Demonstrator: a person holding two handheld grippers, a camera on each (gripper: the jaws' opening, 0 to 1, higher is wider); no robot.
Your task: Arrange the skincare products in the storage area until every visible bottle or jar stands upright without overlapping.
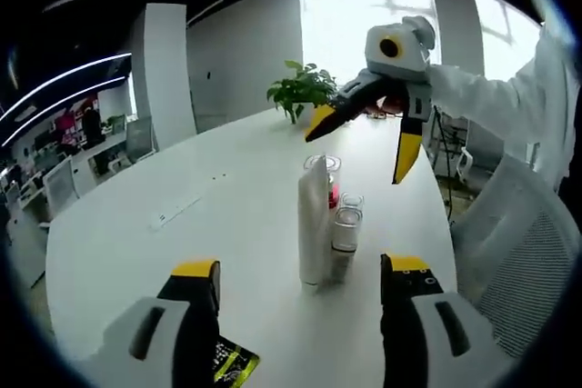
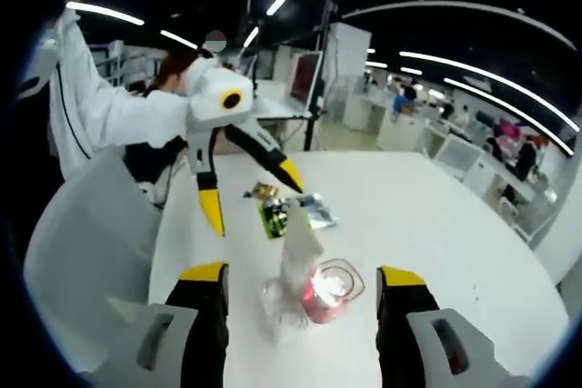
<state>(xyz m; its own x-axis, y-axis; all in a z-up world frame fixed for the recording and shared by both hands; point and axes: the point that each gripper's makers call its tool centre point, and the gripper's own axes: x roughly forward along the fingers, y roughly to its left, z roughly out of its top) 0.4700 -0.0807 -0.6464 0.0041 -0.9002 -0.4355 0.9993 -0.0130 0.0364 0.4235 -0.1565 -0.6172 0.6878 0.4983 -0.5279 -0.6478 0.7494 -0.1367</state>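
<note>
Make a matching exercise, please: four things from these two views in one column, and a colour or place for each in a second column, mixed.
Things:
1. tall white tube
2. clear glass jar with pink content
3. leafy potted plant
4. small black and yellow packet

Descriptions:
A. green, at the far table edge
B. lying flat near the left claw
C. upright, opaque white
D. transparent, pink inside

Pairs: 1-C, 2-D, 3-A, 4-B

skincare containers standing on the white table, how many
3, clustered together: a tall white tube, a small clear bottle right beside it, and a clear jar with pink contents just behind them in the left gripper view. More could be hidden behind the tube.
</note>
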